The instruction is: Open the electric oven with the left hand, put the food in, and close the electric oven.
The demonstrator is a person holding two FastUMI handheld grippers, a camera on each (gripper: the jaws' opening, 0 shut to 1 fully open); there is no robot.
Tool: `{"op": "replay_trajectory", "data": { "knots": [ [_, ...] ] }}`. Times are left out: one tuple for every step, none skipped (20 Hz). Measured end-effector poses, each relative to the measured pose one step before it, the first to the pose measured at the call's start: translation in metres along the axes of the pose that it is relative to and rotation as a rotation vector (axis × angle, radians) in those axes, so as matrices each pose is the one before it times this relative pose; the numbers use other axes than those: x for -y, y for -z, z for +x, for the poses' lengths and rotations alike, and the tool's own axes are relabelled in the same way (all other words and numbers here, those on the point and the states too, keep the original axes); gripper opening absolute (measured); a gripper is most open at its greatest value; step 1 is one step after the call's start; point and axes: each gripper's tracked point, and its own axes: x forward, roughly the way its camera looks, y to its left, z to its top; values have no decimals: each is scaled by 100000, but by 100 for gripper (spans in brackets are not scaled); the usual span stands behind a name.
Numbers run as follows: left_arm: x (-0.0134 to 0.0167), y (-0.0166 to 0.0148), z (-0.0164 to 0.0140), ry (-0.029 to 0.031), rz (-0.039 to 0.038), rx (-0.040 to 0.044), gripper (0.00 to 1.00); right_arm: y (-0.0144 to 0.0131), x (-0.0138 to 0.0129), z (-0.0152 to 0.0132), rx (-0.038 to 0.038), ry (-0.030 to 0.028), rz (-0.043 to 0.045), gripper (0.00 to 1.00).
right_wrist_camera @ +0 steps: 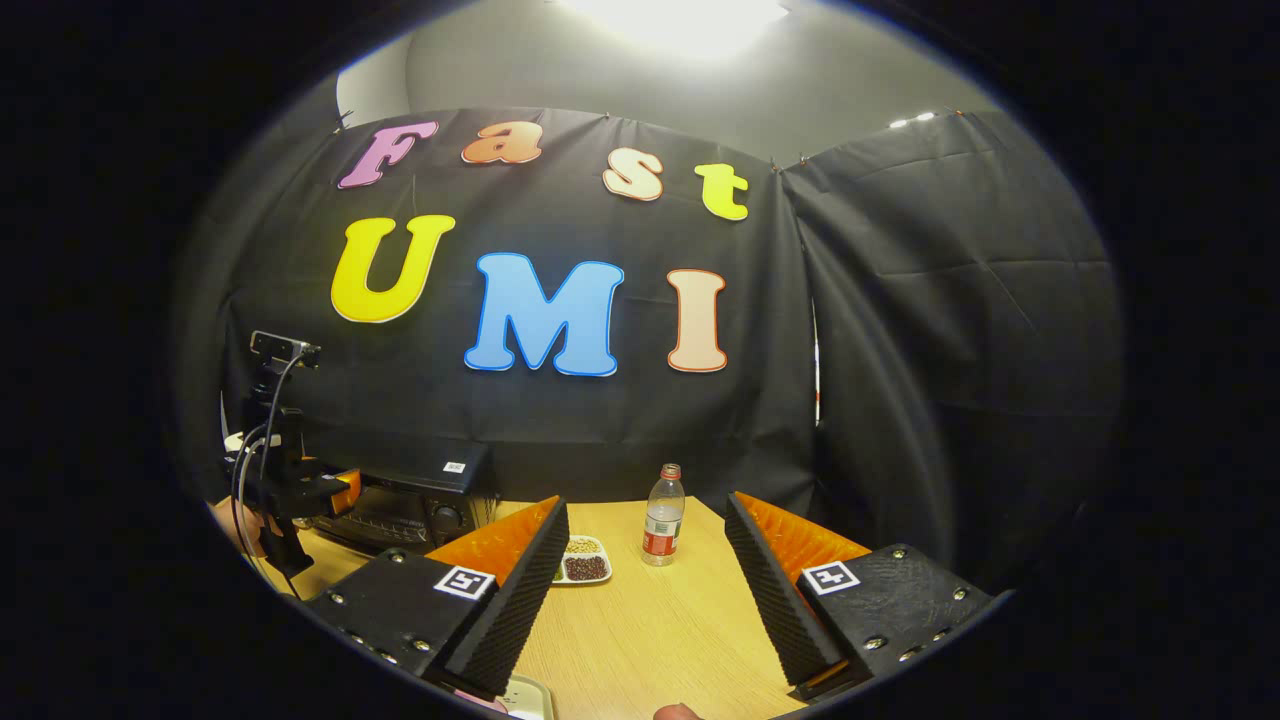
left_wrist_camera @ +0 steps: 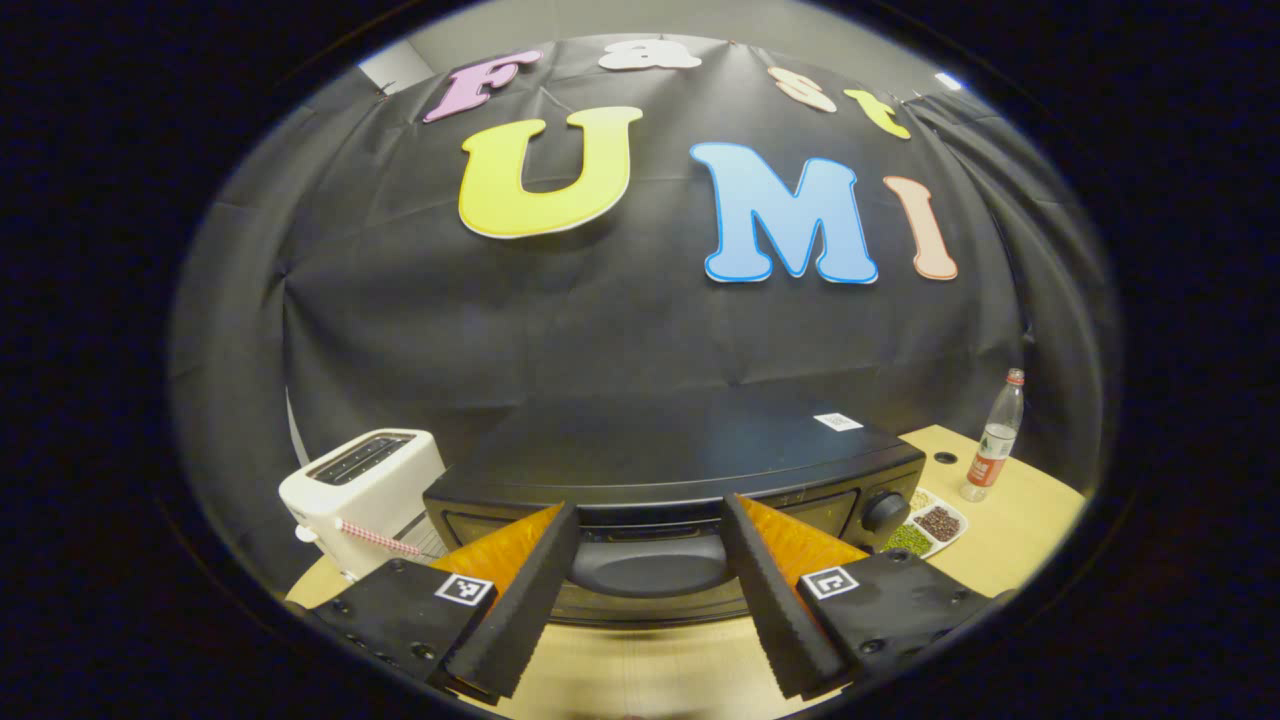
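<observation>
None of the three steps is showing as done: the oven (left_wrist_camera: 680,500) is sitting on the worktop (left_wrist_camera: 640,670) with its door shut, so opening, loading and closing are all waiting.

In the left gripper view, the left gripper (left_wrist_camera: 650,600) is facing the oven front at 12 o'clock, its fingers spread wide with nothing between them, and the dark door handle (left_wrist_camera: 650,565) is lying in line with the gap. Whether the fingers are touching the handle I cannot tell; they are looking close to it. A toaster (left_wrist_camera: 360,490) is standing at 10 o'clock, a bottle (left_wrist_camera: 995,435) at 2 o'clock, and a divided dish (left_wrist_camera: 925,528) of beans is lying just beside the oven's knob (left_wrist_camera: 885,512).

In the right gripper view, the right gripper (right_wrist_camera: 645,600) is hovering over the worktop with fingers spread and empty; the dish and bottle are lying ahead at 12 o'clock, the oven at 10 o'clock. A tray edge (right_wrist_camera: 525,698) is peeking in at 6 o'clock; what it carries is hidden.

My reading is that the task is only just beginning, with the handle grasp coming first.
</observation>
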Motion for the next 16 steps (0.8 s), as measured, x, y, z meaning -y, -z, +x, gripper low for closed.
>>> {"op": "replay_trajectory", "data": {
  "knots": [
    [-4,259,-611,-256,-1263,-392,100,-12,81,10,-370,-270,207,96],
    [-24,-106,-382,-168,-633,617,100,29,167,-6,-72,-258,622,96],
    [-17,563,-466,-353,250,-925,100,-46,177,34,44,-269,671,96],
    [11,-31,-437,-244,750,700,92,59,158,-71,-61,-249,421,96],
    [60,548,-564,-282,336,-778,96,7,190,-24,-57,-217,261,96],
    [-38,81,-582,-276,-115,161,96,34,165,24,-18,-442,215,96],
    [87,499,-384,-248,-310,-693,96,26,67,-65,-137,-616,144,96],
    [13,303,-398,-259,-271,-547,98,44,41,-33,-158,-804,84,96],
    [-13,391,-482,-351,-70,-371,100,-3,66,-47,-141,-726,16,96],
    [-9,408,-444,-439,258,-800,100,105,89,-69,-216,-743,-107,96],
    [62,426,-386,-451,142,-305,100,38,88,-63,-312,-488,-308,96],
    [-34,375,-388,-460,-34,-602,100,203,203,-146,-402,-528,-396,96],
    [-17,452,-452,-483,-203,-359,100,166,141,-103,-500,-550,-369,96],
    [48,388,-320,-404,36,-369,92,286,182,-167,-622,-395,-262,96],
    [35,407,-322,-284,-110,1,94,194,179,-131,-746,-324,-44,96],
    [57,412,-262,-213,-325,-414,96,297,119,-176,-731,-403,153,96]
  ]
}}
